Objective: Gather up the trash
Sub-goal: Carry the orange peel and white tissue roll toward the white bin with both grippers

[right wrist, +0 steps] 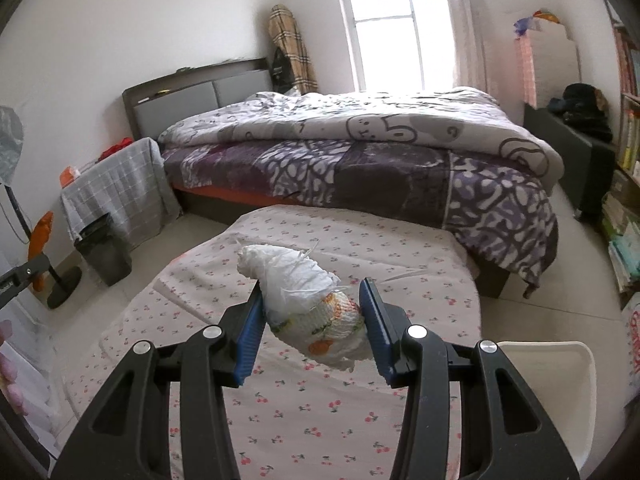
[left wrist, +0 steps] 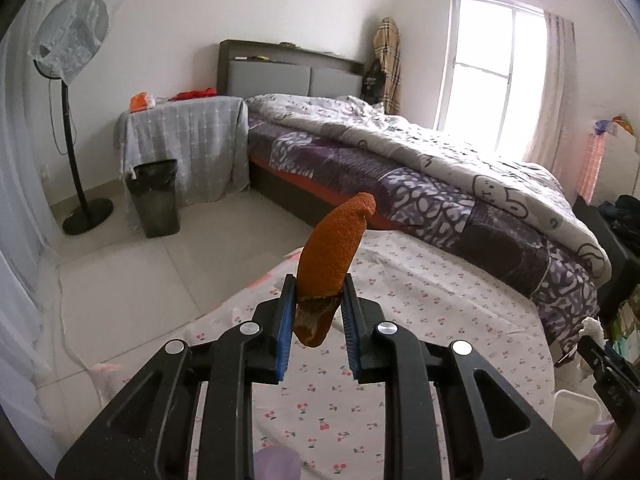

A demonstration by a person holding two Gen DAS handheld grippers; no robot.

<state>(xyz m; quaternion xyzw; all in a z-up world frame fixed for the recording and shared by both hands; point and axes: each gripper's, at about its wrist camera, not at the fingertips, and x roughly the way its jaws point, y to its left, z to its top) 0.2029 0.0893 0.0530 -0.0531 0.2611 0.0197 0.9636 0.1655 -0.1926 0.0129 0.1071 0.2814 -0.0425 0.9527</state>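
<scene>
My left gripper (left wrist: pixel 317 294) is shut on a curled strip of orange peel (left wrist: pixel 334 248) that sticks up past its blue pads, above a cherry-print cloth (left wrist: pixel 440 300). That peel (right wrist: pixel 40 236) and the left gripper's tip also show at the left edge of the right wrist view. My right gripper (right wrist: pixel 312 308) is shut on a crumpled white tissue wad with orange and green print (right wrist: pixel 308 300), held over the same cloth (right wrist: pixel 320 400). A dark trash bin (left wrist: pixel 154 198) with a black liner stands on the floor by a draped side table; it appears again as the bin (right wrist: pixel 105 252).
A bed (left wrist: pixel 420 168) with a purple and grey quilt runs along the far side. A standing fan (left wrist: pixel 76 120) is at the left wall. The grey-draped side table (left wrist: pixel 188 140) sits beside the bin. A white chair edge (right wrist: pixel 560 380) is at lower right, shelves further right.
</scene>
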